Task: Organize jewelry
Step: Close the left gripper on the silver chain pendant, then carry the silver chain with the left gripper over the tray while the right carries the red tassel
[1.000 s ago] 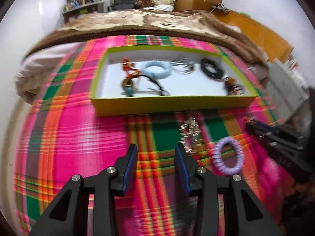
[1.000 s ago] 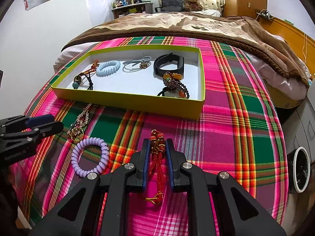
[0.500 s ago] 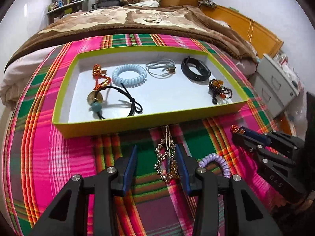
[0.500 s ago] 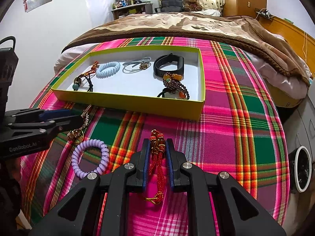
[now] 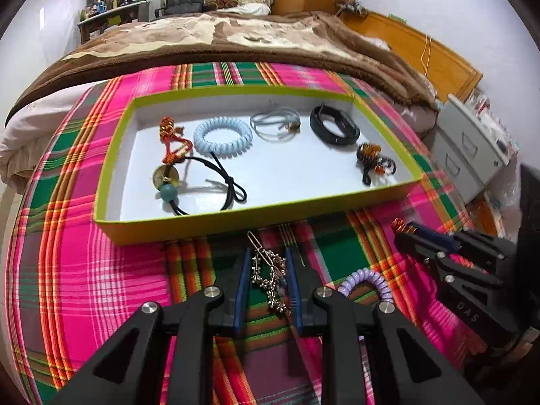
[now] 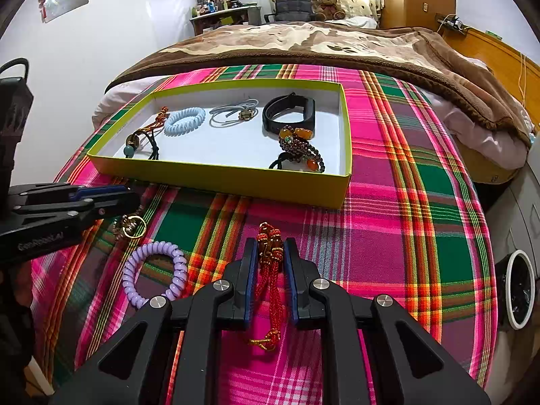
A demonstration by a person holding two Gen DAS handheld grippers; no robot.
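A big bed [image 6: 388,236] carries everything. A pink and green checked cloth [image 5: 84,287] covers its near part. A soft brown blanket [image 6: 303,44] lies behind the cloth. On the cloth sits a yellow-green tray [image 5: 236,222]. In front of the tray lie a sparkly hair clip [image 5: 270,276] and a purple coil band [image 6: 155,270], near each other.

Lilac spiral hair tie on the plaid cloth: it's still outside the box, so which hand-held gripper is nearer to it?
Left. The left hand-held gripper sits right beside the lilac spiral hair tie; the right hand-held gripper sits farther off.
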